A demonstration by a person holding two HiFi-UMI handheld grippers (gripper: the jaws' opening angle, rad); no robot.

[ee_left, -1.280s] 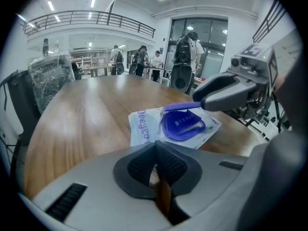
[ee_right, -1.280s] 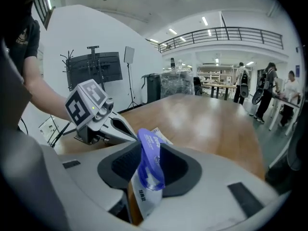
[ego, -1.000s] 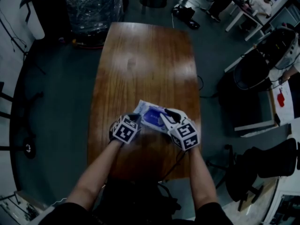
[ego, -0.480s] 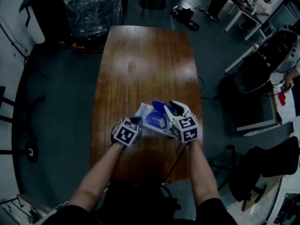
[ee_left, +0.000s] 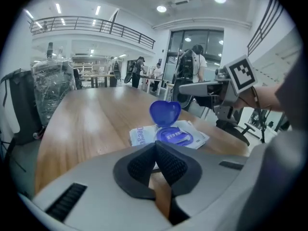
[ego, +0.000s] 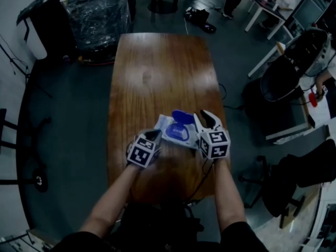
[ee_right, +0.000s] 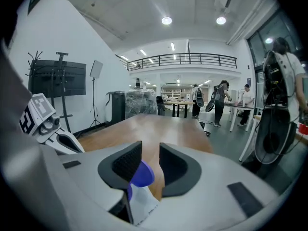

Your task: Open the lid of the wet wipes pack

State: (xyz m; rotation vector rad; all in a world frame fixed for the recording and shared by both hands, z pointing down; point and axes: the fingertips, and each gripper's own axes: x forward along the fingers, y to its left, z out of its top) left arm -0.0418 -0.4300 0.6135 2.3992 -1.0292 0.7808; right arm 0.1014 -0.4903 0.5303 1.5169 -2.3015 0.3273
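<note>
The white wet wipes pack (ego: 169, 128) lies flat on the wooden table (ego: 157, 72), near its front. Its blue lid (ego: 181, 117) stands swung up, baring the blue oval opening (ee_left: 174, 136). My right gripper (ego: 203, 118) hovers just right of the lid. Its jaws are opening, and the lid's rim (ee_right: 142, 173) shows beside the left pad without being pressed. My left gripper (ego: 154, 136) is shut with nothing in it, just short of the pack's (ee_left: 144, 134) near-left edge. In the left gripper view the lid (ee_left: 164, 112) stands upright beyond my jaws (ee_left: 156, 148).
A plastic-wrapped bundle (ego: 97, 7) stands beyond the table's far left corner. Office chairs (ego: 286, 77) and white desks fill the right side. The table's right edge runs close to my right gripper. People stand in the background (ee_left: 192, 66).
The lid went from lying closed to standing open. My right gripper drew up and to the right, off the lid, with its jaws widening. My left gripper rose off the pack.
</note>
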